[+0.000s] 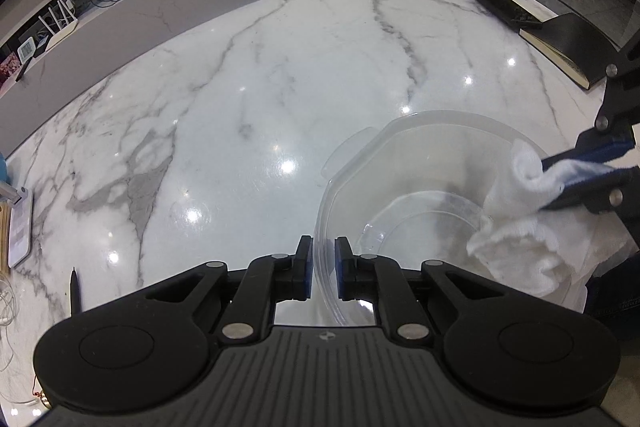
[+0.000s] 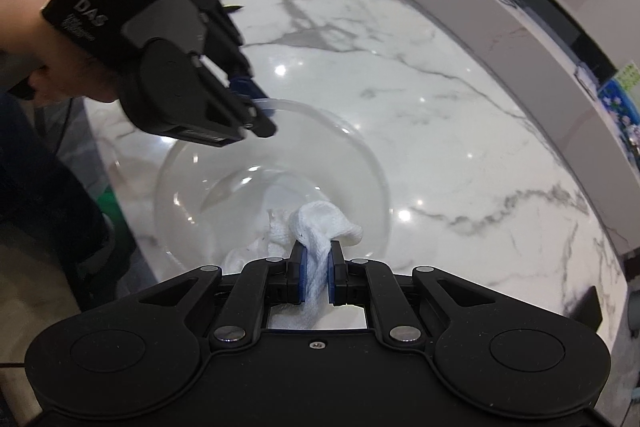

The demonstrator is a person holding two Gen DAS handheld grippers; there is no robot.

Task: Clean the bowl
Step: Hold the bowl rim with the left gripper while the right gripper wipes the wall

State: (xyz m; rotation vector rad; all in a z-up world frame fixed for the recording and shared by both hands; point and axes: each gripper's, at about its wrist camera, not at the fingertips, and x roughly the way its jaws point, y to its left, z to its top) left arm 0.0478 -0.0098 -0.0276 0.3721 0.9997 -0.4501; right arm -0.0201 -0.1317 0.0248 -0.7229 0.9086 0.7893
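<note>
Marble fills both views: a broad white table point(image 1: 280, 87) with grey veins, glossy under ceiling lights. Next in size, the clear plastic round bowl point(image 1: 404, 163) sits on it at about four o'clock in the left wrist view, near the table's edge. Left tongs point(image 1: 323, 273) are pinched narrow on the bowl's near rim, one blue pad outside the wall and one inside. From the right wrist view the same tongs point(image 2: 256, 103) clamp the rim at about eleven o'clock of the bowl point(image 2: 360, 163), with a person's hand point(image 2: 52, 67) behind the black housing. Now the crumpled white cloth point(image 2: 320, 223): right tongs point(image 2: 317, 277) grip it tight, the fabric squeezed between the blue pads and bunching forward into the bowl. In the left view that cloth point(image 1: 520, 227) is pressed against the bowl's inner wall at three o'clock. Smaller things: a black notebook point(image 1: 568, 43) at two o'clock, a dark phone point(image 1: 500, 3) just beyond it, and a black pen point(image 1: 75, 291) at eight o'clock.
</note>
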